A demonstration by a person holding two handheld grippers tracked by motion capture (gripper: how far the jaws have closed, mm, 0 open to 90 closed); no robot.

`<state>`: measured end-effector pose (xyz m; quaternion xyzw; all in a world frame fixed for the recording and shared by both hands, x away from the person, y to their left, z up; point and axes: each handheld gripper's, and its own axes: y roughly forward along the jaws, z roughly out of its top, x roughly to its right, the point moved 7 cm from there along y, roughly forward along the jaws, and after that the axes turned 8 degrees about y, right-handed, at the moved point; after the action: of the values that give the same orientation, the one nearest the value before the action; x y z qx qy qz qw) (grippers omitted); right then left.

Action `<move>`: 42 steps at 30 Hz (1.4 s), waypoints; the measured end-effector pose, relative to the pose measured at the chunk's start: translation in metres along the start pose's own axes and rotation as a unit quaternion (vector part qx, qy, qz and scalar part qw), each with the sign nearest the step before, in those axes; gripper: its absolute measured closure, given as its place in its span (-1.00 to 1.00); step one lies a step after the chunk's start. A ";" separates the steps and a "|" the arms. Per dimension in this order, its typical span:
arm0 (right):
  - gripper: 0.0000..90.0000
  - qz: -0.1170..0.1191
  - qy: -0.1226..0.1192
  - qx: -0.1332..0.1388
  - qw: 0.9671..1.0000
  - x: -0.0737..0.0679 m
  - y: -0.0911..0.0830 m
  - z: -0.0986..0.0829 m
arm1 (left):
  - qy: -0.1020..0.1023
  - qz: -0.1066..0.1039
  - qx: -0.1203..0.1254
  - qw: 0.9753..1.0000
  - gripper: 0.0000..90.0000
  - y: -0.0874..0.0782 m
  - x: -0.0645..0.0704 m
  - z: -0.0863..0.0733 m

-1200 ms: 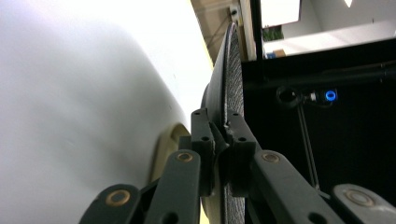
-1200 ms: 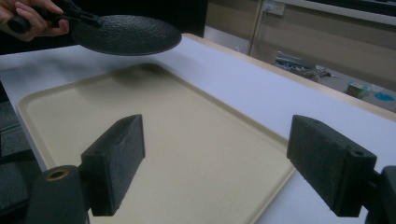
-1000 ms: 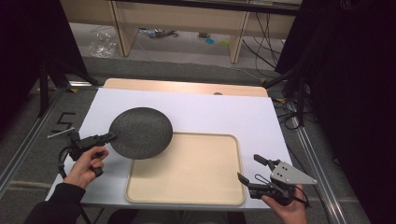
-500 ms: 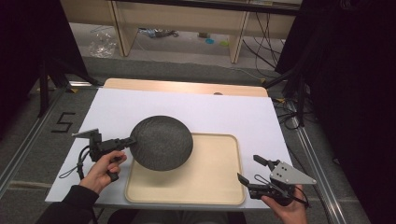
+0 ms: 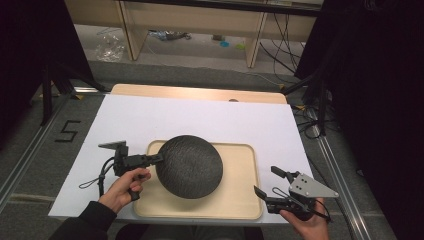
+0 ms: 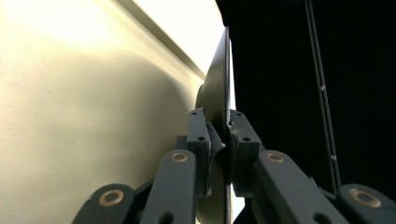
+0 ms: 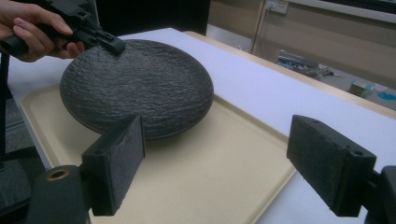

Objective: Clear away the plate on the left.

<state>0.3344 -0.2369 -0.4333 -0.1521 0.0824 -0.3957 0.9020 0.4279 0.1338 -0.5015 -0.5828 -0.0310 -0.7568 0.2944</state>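
Note:
A dark, rough-textured round plate [image 5: 189, 166] hangs low over the left half of a beige tray [image 5: 235, 200]. My left gripper [image 5: 159, 159] is shut on the plate's left rim, and the left gripper view shows both jaws pinching the thin plate edge [image 6: 219, 79] with the tray [image 6: 93, 93] beside it. I cannot tell whether the plate touches the tray. My right gripper [image 5: 266, 180] is open at the tray's front right corner, nothing between its pads [image 7: 116, 163]. Its view looks across the tray [image 7: 210, 182] at the plate [image 7: 140, 88] and the left gripper [image 7: 109, 44].
The tray lies on a white sheet [image 5: 150, 120] that covers a wooden table [image 5: 200, 92]. The tray's right half is bare. A cable [image 5: 100, 177] trails from the left gripper. Black curtains stand on both sides, and shelf legs and cables are on the floor behind.
The left gripper has carried the plate to the right, from the white sheet to over the tray's left half. The right gripper has stayed in place, open.

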 end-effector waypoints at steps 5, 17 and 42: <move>-0.54 0.001 0.001 0.000 1.000 0.000 0.000 0.000 | 0.020 0.017 -0.030 0.999 0.78 0.008 -0.002 -0.009; -0.54 0.001 0.000 -0.002 1.000 -0.001 0.000 0.000 | 0.099 0.052 -0.083 0.990 0.87 0.016 -0.001 -0.026; -0.54 0.005 0.000 -0.006 1.000 0.000 0.000 -0.001 | 0.184 0.102 -0.160 0.964 0.68 0.013 -0.001 -0.060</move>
<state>0.3339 -0.2366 -0.4341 -0.1570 0.0852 -0.3907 0.9030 0.3828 0.0998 -0.5255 -0.4733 0.2053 -0.8118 0.2735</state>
